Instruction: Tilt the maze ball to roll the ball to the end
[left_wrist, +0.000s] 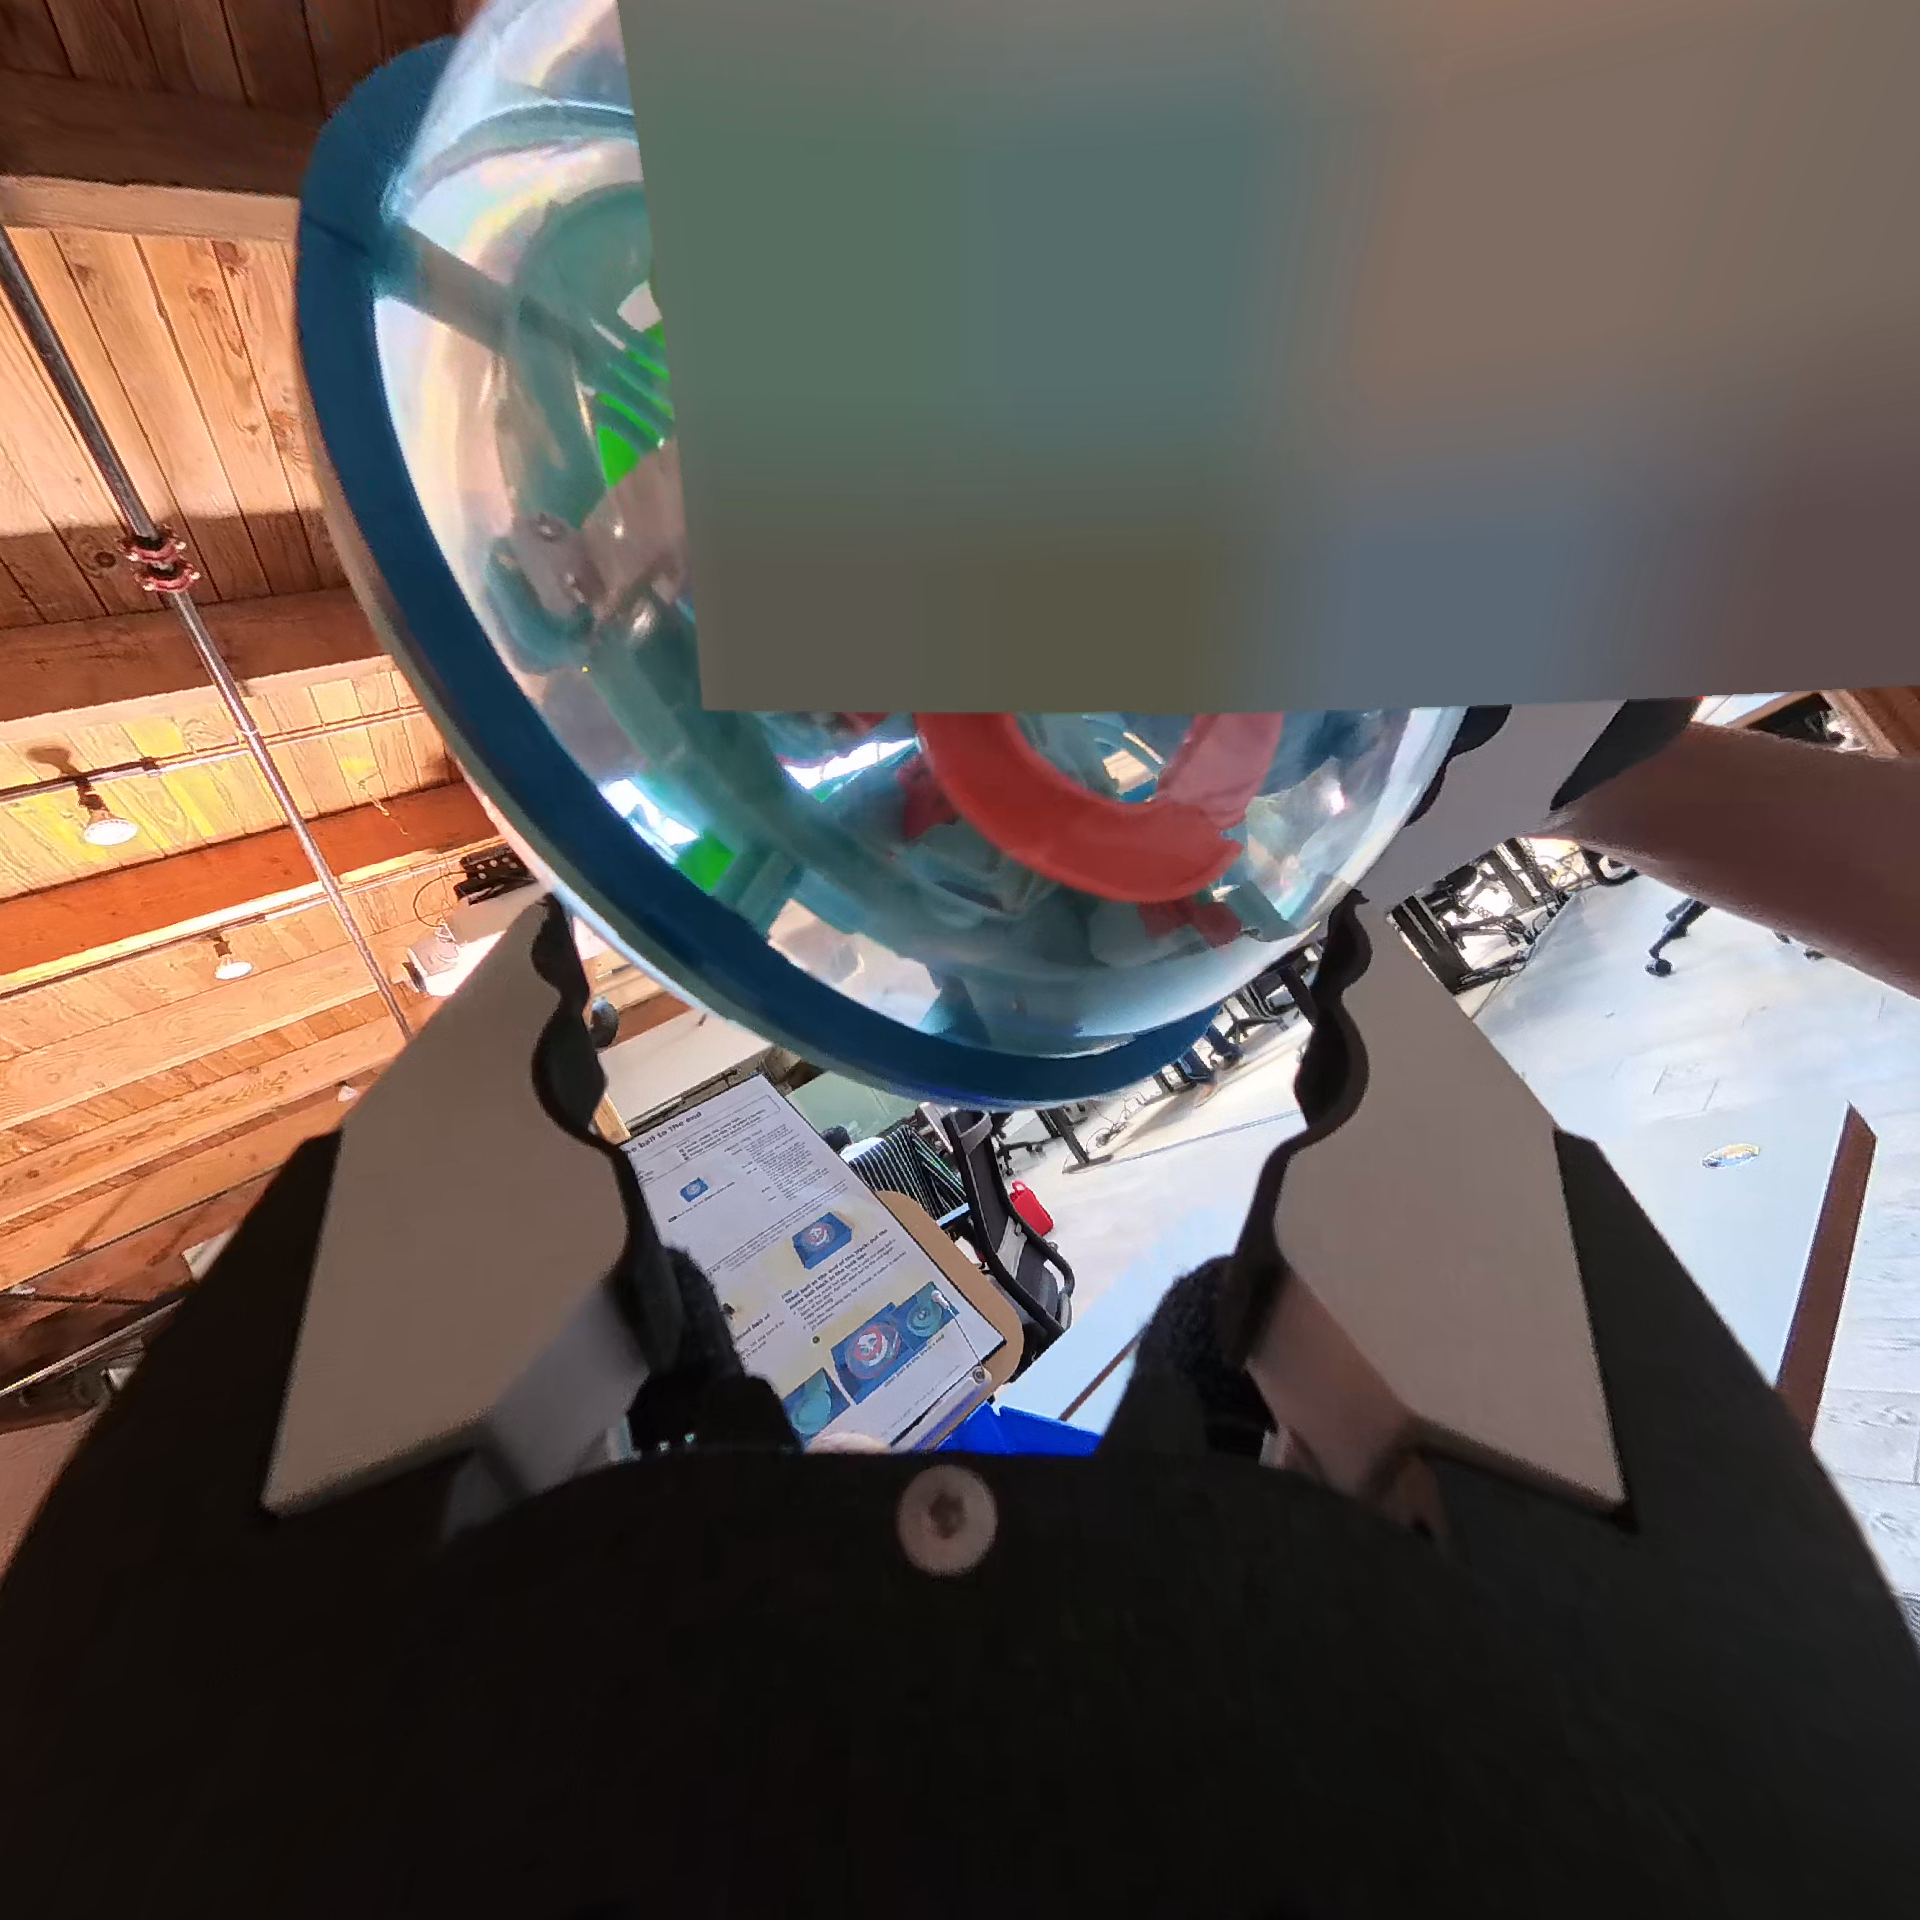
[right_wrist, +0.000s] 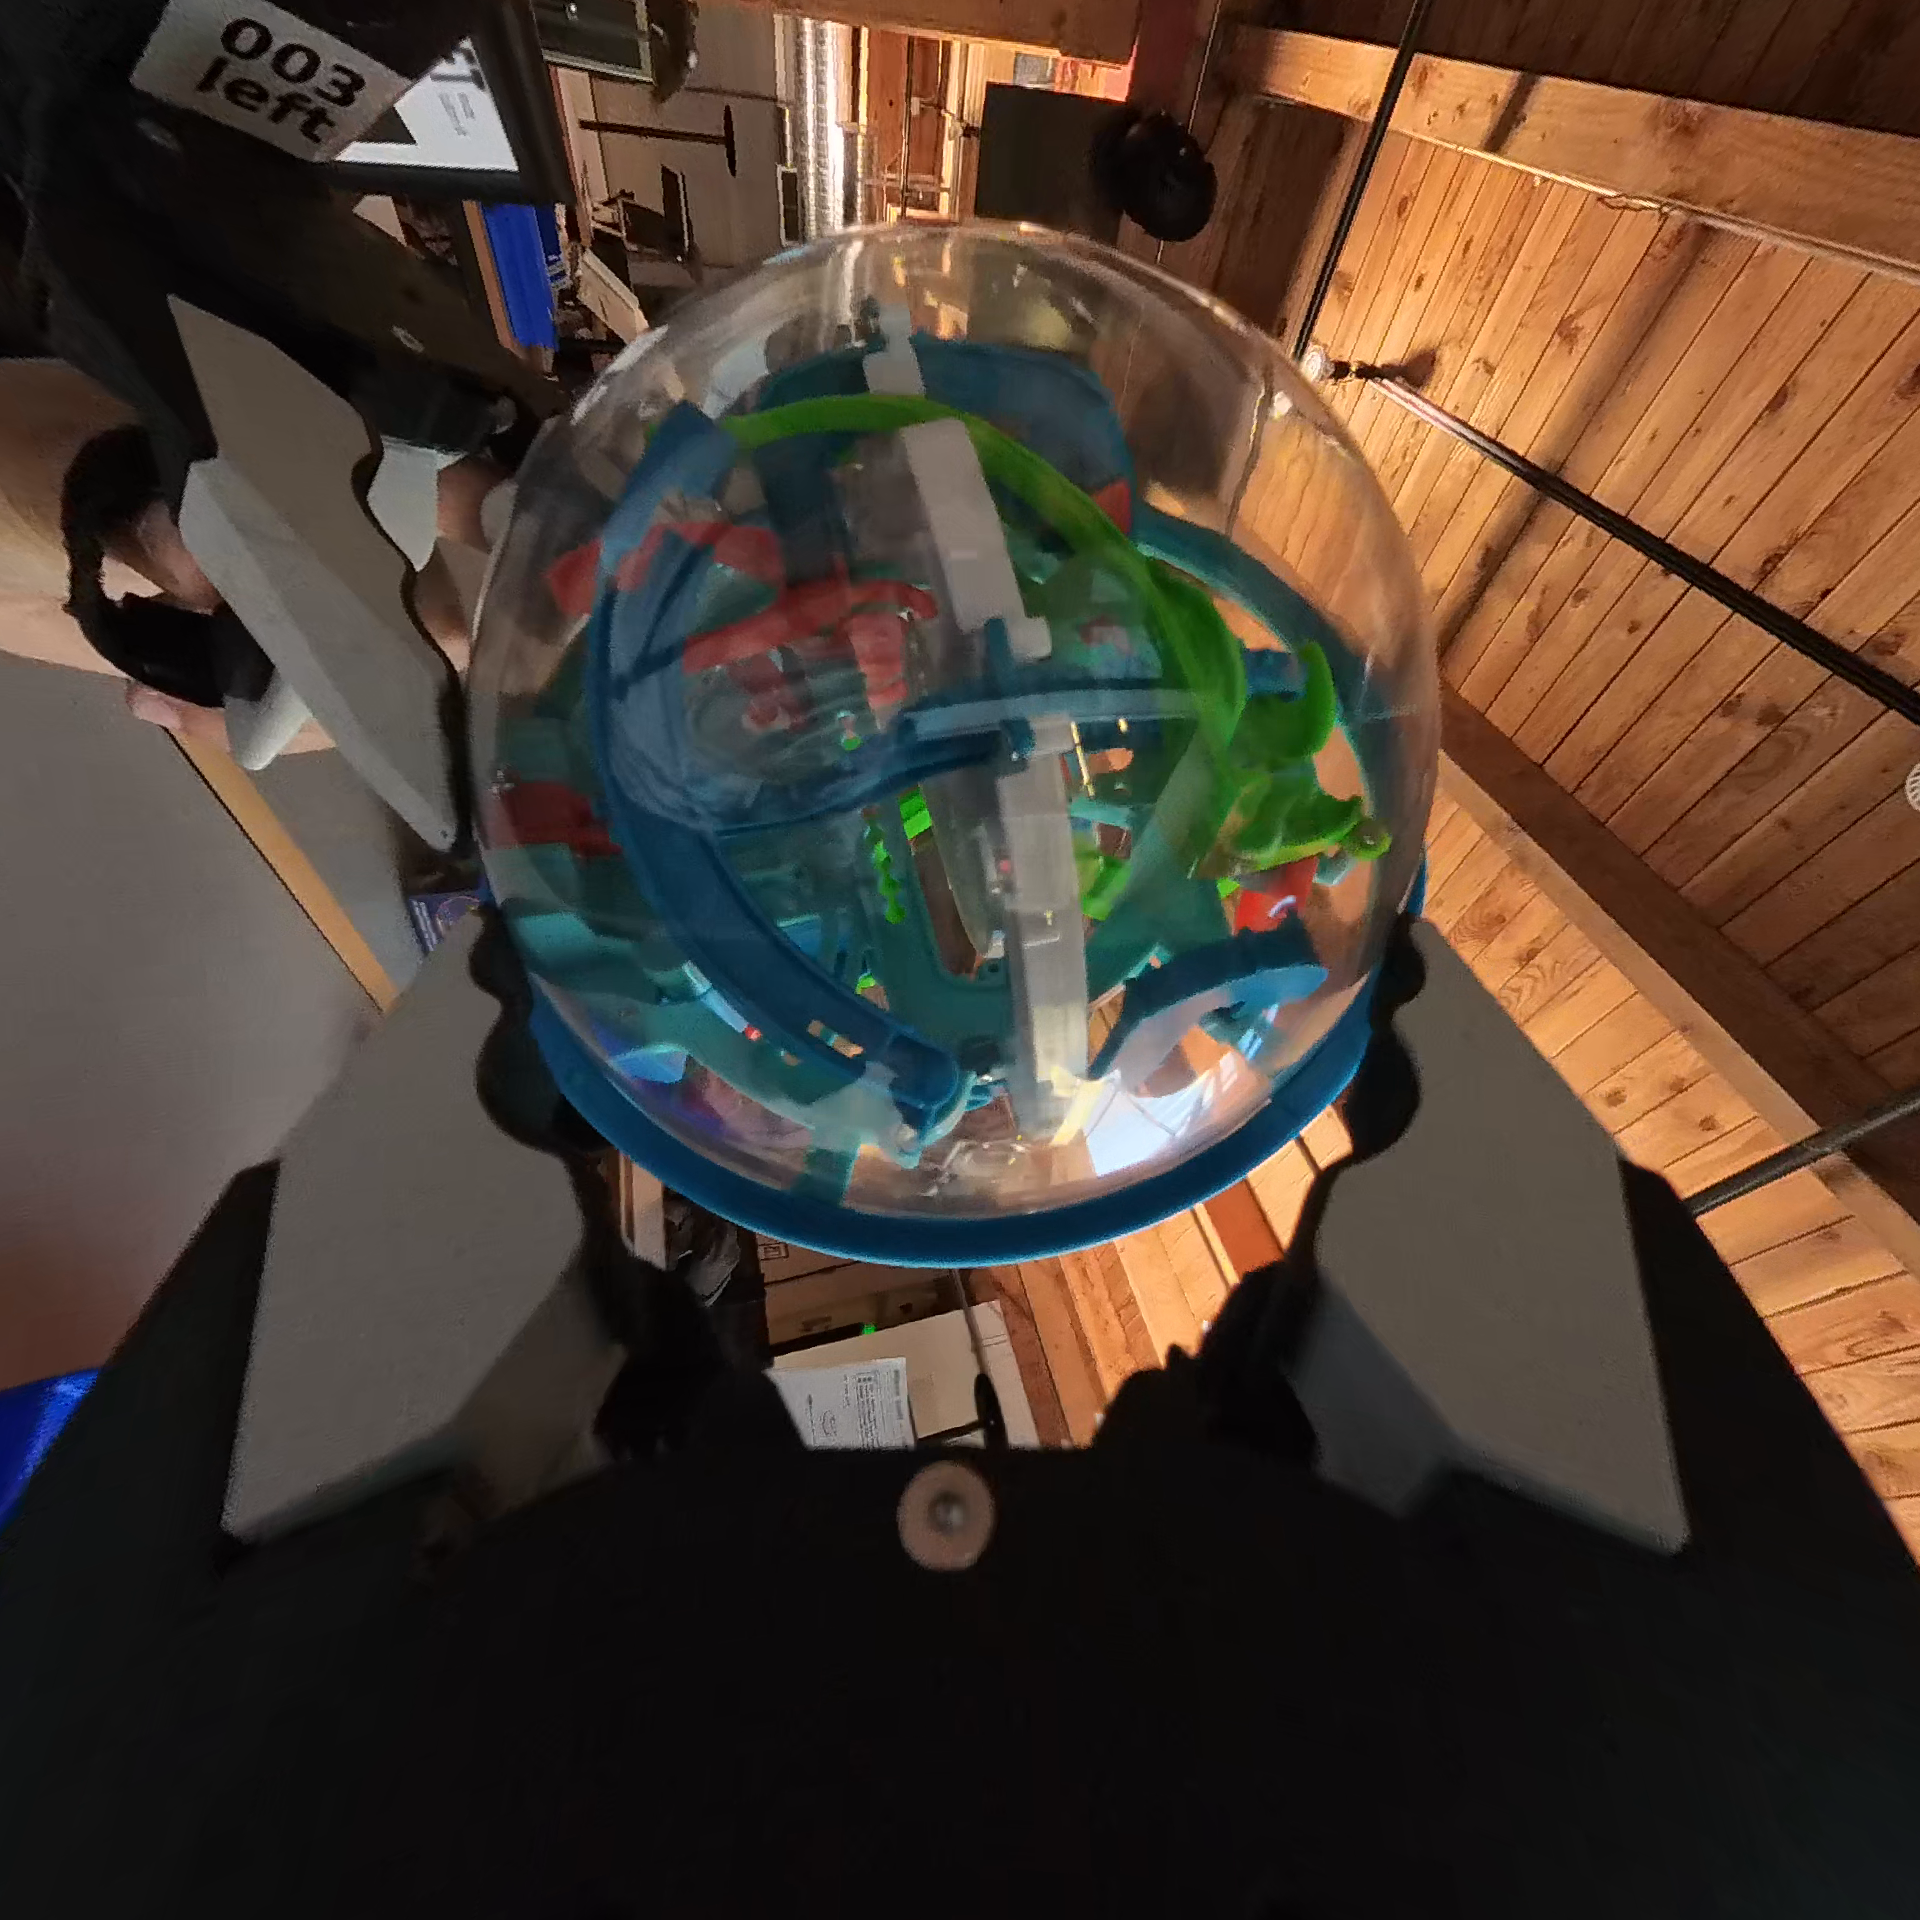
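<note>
1. One maze ball (right_wrist: 956, 727), a clear sphere with a blue band round its middle, is held up in the air with a wooden plank ceiling (right_wrist: 1662, 520) behind it, between the two grippers.
2. Inside the maze ball run blue, green, red and grey tracks; the small ball itself cannot be made out.
3. The right gripper (right_wrist: 940, 1013) is spread wide around the maze ball, its two black pads pressed on the blue band at opposite sides, so it is holding the maze ball.
4. The left gripper (left_wrist: 940, 971) is also spread wide. In the left wrist view the maze ball (left_wrist: 1039, 914) sits just beyond its fingertips, and the right-hand tip lies close against the clear shell. Whether its pads press on the maze ball cannot be told: the left-hand tip shows a gap to the blue band.
5. In the right wrist view, one finger (right_wrist: 312, 623) of the left gripper lies alongside the upper left of the maze ball.
6. A grey patch covers much of the maze ball in the left wrist view.
7. Behind the left gripper, a printed sheet (left_wrist: 821, 1278) on a clipboard shows between its fingers, with a pale floor (left_wrist: 1662, 1091) to the right.
</note>
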